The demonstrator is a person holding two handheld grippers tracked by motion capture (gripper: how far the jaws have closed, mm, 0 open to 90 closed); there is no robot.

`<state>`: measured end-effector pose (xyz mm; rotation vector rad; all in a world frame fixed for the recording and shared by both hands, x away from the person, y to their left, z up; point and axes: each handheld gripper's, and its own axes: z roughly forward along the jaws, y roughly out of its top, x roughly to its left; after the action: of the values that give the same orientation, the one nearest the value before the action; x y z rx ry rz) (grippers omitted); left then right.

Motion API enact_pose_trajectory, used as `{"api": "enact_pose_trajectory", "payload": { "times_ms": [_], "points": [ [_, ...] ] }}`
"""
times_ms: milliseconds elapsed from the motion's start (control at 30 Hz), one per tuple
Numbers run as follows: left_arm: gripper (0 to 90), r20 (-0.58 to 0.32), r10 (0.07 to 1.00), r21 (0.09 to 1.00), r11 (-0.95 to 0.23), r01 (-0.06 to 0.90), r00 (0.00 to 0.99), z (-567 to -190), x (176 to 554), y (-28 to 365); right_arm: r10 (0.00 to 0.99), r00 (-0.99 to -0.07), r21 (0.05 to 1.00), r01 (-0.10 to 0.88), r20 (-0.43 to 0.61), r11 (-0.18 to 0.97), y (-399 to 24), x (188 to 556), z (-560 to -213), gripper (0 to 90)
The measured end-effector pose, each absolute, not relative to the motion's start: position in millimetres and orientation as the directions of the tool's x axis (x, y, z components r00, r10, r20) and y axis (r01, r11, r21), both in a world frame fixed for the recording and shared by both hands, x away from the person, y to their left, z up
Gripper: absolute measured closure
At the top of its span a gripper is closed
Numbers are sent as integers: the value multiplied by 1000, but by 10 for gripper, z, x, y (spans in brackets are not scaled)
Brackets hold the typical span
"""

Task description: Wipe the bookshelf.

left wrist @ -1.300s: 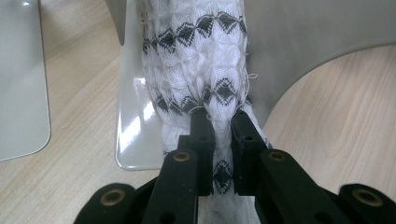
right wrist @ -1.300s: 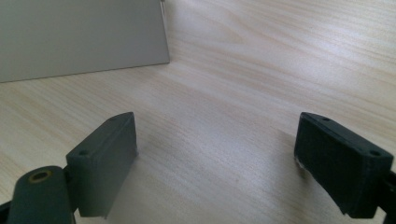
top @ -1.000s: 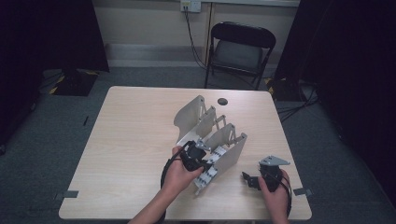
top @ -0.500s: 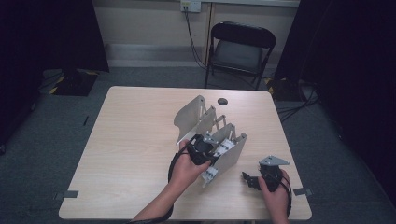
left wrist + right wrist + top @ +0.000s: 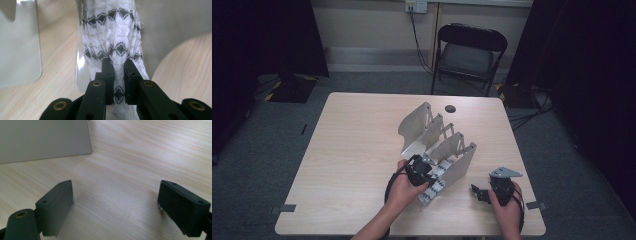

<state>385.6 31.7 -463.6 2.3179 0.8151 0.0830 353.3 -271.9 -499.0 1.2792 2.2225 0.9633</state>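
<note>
1. The work sits on a pale wooden table [image 5: 347, 165] in a dim room with grey carpet, dark curtains at both sides and a light wall at the back.
2. The left gripper [image 5: 117, 67] is clamped on a folded white cloth [image 5: 112, 32] with black diamond bands; the cloth runs straight ahead from its jaws and is pinched between the pads.
3. In the high view that left gripper [image 5: 421, 169] reaches into the near end of a grey metal rack [image 5: 447, 150] of upright dividers, and the cloth [image 5: 434, 182] lies in the slot just beside it.
4. Ahead of the left gripper, grey divider walls [image 5: 175, 22] stand close on both sides of the cloth, so the slot is a tight fit.
5. The right gripper [image 5: 116, 205] has its jaws spread wide with only bare tabletop between them; a grey panel of the rack [image 5: 45, 140] lies ahead and to its left, well apart.
6. From above, the right gripper [image 5: 484, 194] rests near the table's front edge, just beside the rack's near corner.
7. Beyond the rack, a small dark disc [image 5: 450, 108] lies near the far edge, and a black folding chair [image 5: 469, 52] stands behind the table.
8. A broad bare stretch of table lies to the left of the left gripper.
</note>
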Motion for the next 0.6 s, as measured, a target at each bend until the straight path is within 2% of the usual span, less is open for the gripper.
{"api": "enact_pose_trajectory", "payload": {
  "times_ms": [300,600],
  "points": [
    [819,-159,615,605,-557,569,772,-4637,3812,689,866,-501,731,590,-2,343,-2714,3528,-4990,125],
    [819,-143,657,601,-536,592,741,-4628,3832,893,866,-501,731,590,-1,342,-2712,3524,-4990,124]
  ]
}}
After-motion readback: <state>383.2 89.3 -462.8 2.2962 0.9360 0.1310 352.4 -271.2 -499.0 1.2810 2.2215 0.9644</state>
